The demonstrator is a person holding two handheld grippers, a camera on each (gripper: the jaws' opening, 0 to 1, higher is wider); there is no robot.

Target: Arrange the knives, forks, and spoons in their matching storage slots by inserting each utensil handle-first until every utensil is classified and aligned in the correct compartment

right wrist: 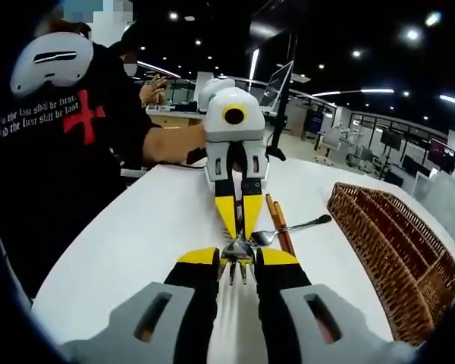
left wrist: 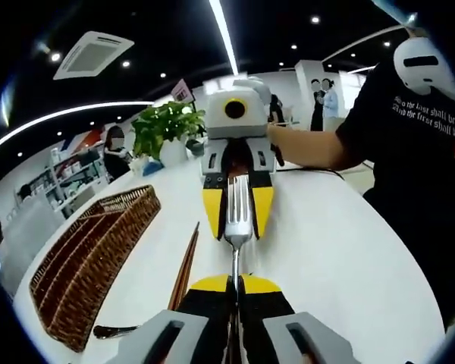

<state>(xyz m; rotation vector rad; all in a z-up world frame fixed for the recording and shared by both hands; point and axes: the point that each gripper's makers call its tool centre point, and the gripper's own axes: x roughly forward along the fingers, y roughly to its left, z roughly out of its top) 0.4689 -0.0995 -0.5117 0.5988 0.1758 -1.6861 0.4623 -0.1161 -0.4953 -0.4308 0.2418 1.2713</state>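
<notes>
1. White surface (left wrist: 341, 250) carries everything.
2. Wicker tray (left wrist: 91, 258) lies at its left edge.
3. Left tongs (left wrist: 233, 284) pinch the fork (left wrist: 237, 216) by its handle; right tongs (right wrist: 236, 264) are parted around its tines.
4. Chopsticks (right wrist: 279, 224) and spoon (right wrist: 288, 229) lie beside the tray.
</notes>
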